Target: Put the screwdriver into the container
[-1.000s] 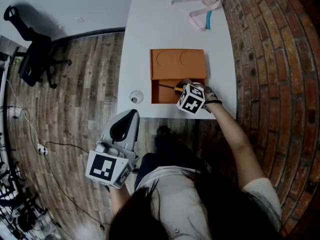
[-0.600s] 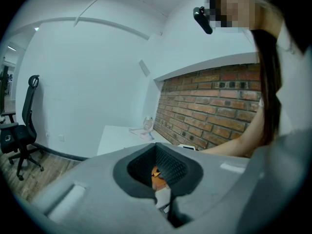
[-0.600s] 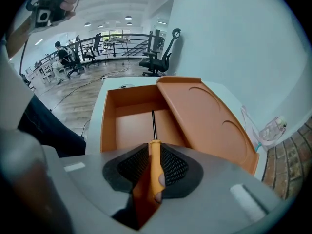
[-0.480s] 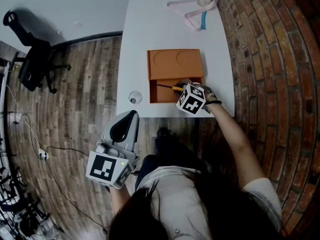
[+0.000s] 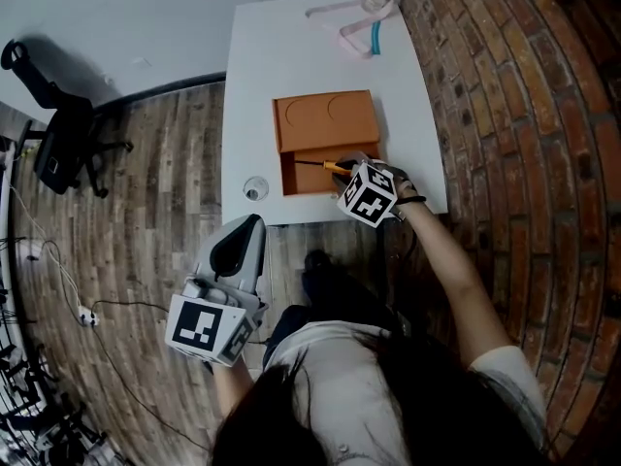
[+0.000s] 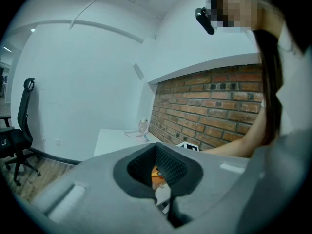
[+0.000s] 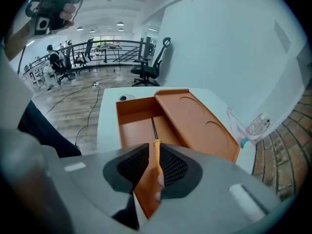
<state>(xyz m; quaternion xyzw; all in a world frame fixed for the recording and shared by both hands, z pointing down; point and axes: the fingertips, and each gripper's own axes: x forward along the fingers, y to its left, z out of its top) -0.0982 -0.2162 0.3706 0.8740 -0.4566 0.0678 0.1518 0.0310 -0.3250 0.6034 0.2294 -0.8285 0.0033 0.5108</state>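
Observation:
An orange container [image 5: 325, 120] lies on the white table [image 5: 291, 47], with a flat lid part at the far side and an open compartment [image 7: 139, 128] at the near side. My right gripper [image 5: 342, 171] is at the compartment's near right corner, shut on the screwdriver [image 7: 156, 165] by its orange handle. The dark shaft [image 5: 309, 163] points left over the compartment. In the right gripper view my right gripper [image 7: 156, 162] looks along the shaft into the box. My left gripper [image 5: 250, 226] hangs below the table's near edge, shut and holding nothing; the left gripper view shows the same left gripper [image 6: 157, 172].
A small round white item [image 5: 255, 188] lies near the table's front left corner. A pink hanger and a clear glass [image 5: 361, 8] sit at the far end. A brick wall [image 5: 505, 115] runs along the right. An office chair [image 5: 58, 134] stands on the wooden floor at left.
The head view has shifted a little. My right gripper keeps its hold on the screwdriver over the compartment and sits slightly nearer its right end. The left gripper has not moved.

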